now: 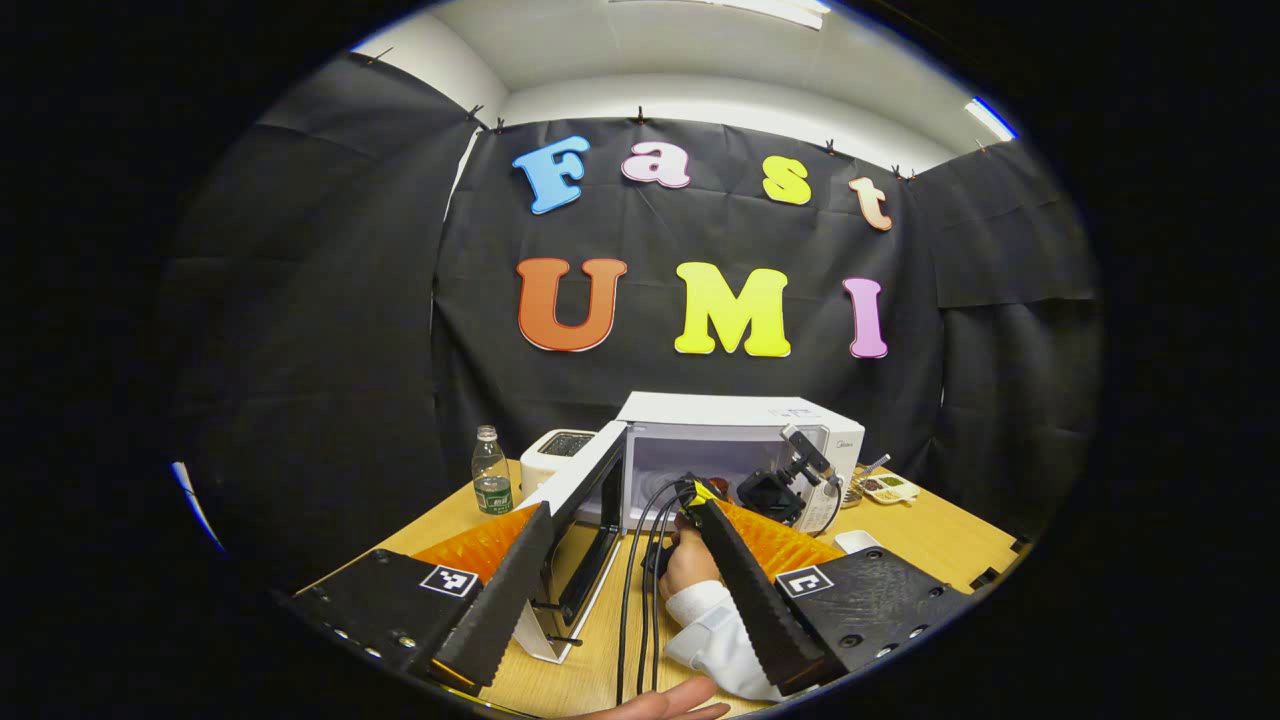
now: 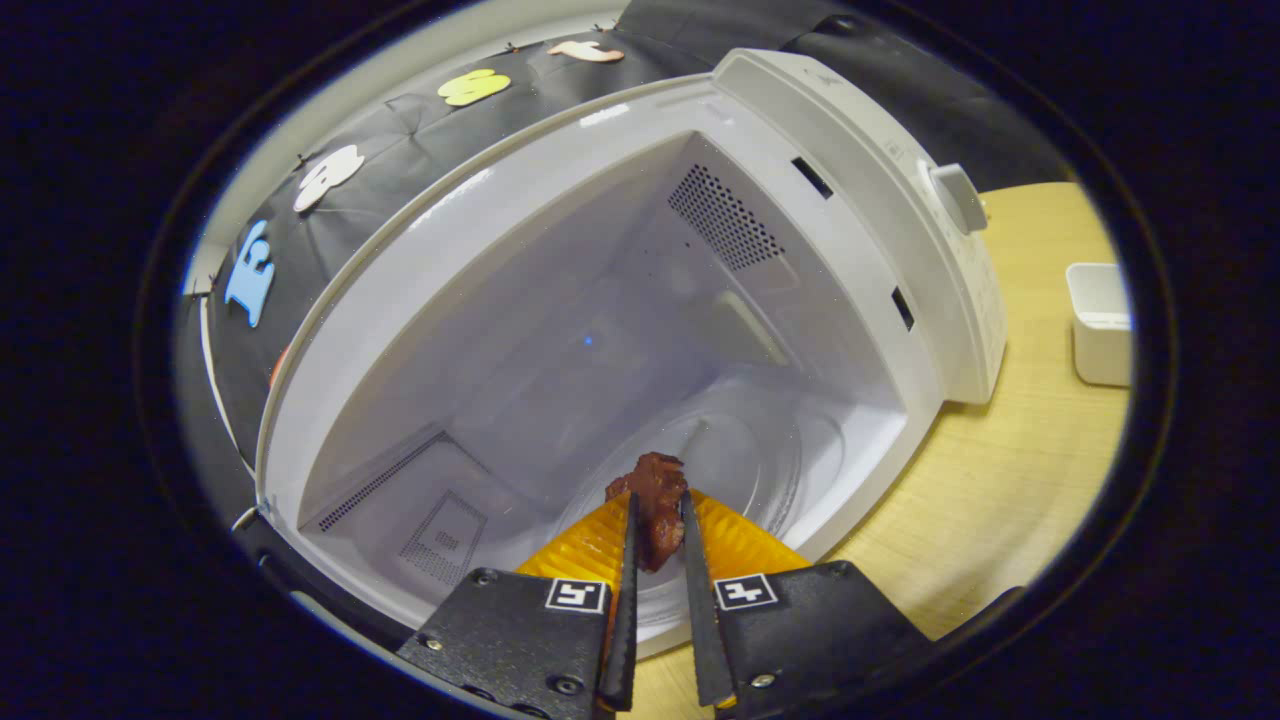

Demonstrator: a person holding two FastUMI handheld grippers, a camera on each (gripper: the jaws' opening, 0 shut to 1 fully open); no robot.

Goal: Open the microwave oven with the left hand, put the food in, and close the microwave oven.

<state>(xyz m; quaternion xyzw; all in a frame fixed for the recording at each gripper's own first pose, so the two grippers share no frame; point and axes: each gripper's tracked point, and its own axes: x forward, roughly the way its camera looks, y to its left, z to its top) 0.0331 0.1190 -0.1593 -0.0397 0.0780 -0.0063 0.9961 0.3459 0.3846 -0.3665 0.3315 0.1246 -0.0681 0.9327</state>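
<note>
A black-draped booth enclosed a wooden worktop (image 1: 930,545), and on it stood the white microwave oven (image 1: 740,425), its door (image 1: 585,500) swung wide to the left of the cavity.

In the right gripper view, the right gripper (image 2: 657,535) was clamped on the food (image 2: 655,505), a dark reddish-brown chunk pinched between both fingers with its upper end poking out past the tips. It hung just inside the microwave oven's mouth, above the front edge of the glass turntable (image 2: 740,450) and not yet resting on it. In the left gripper view that same gripper appeared farther off in front of the cavity, held by a hand (image 1: 685,565) in a white sleeve (image 1: 715,635), with black cables (image 1: 635,580) trailing back from it.

The left gripper (image 1: 610,515) hung well back from the microwave oven, its fingers spread apart and holding nothing, one fingertip lined up with the open door.

A plastic bottle (image 1: 491,470) and a white toaster (image 1: 556,455) sat to the left of the microwave oven; a small white tub (image 2: 1100,320) and a tray of snacks (image 1: 885,488) lay to its right.

The risks, as I judged them: letting go this near the mouth could drop the chunk on the turntable's rim or the sill, where it might roll out or foul the door. The trailing cables could also snag the door when it is swung closed.
</note>
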